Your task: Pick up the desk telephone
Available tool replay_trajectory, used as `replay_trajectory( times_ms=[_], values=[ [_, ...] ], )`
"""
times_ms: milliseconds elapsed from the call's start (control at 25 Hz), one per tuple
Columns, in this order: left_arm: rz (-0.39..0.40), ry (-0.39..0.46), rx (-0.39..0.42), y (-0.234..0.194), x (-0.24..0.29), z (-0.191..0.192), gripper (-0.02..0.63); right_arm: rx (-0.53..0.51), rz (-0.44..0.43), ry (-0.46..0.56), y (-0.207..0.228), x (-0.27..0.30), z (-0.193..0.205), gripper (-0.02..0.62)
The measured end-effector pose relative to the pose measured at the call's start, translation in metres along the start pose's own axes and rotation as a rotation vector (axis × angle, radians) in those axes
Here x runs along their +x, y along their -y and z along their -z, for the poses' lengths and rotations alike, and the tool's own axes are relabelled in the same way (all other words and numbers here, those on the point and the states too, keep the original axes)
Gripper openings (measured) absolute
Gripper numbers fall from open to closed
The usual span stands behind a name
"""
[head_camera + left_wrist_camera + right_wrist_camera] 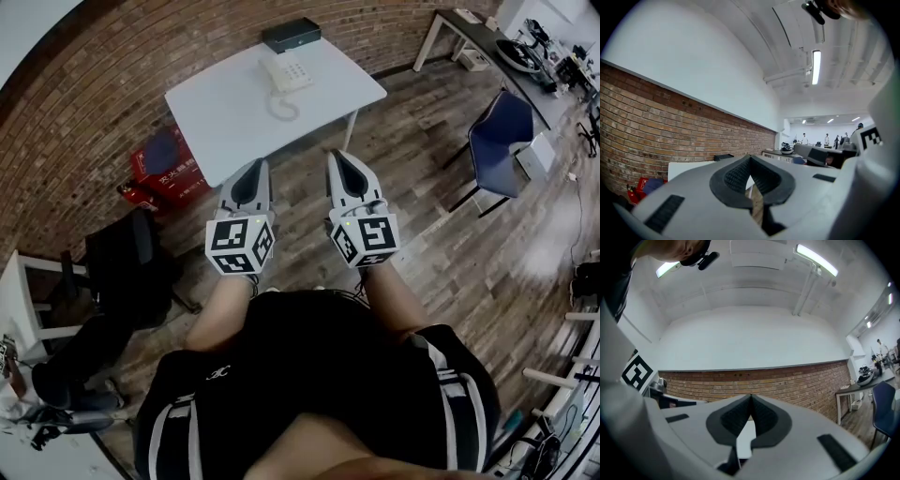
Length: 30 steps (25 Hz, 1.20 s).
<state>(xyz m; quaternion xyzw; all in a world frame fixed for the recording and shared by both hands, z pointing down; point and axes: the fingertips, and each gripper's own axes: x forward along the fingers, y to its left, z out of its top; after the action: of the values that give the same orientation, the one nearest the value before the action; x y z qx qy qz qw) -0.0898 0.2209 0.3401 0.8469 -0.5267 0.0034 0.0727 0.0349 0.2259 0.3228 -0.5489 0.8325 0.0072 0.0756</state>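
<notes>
Fingers (736,177) of your left gripper (253,167) are pressed together on nothing, short of the tabletop's (234,122) near edge. The telephone (286,72) sits well ahead and slightly right of them, far across the tabletop by the brick wall (112,75), curled cord (281,108) trailing toward you. Your right gripper (339,157), also closed and empty, has it ahead-left, about equally far.

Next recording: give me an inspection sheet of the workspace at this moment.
Surface: white table near the brick wall.
Job's things: white desk telephone near the table's far edge, untouched.
Clutter: dark box behind the telephone.
Grippers: left tongs and right tongs shut, empty, short of the table.
Cables: coiled cord beside the telephone.
Surroundings: red box, blue chair, wooden floor.
</notes>
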Motion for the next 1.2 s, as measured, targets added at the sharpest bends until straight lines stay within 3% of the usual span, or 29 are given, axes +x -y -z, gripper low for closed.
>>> replay_trajectory(
  times_ms=[600,1040,1200],
  values=[
    [-0.018,0.006,0.001,0.029,0.014,0.018,0.0,-0.004,-0.029,0.006,0.027,-0.016,0.01,-0.002],
    [-0.019,-0.006,-0.07,-0.009,0.085,0.027,0.0,-0.053,-0.049,-0.015,0.052,0.053,0.026,-0.002],
    [-0.014,-0.003,-0.053,-0.021,0.12,0.026,0.0,-0.062,-0.051,-0.006,0.07,0.083,0.035,-0.002]
  ],
)
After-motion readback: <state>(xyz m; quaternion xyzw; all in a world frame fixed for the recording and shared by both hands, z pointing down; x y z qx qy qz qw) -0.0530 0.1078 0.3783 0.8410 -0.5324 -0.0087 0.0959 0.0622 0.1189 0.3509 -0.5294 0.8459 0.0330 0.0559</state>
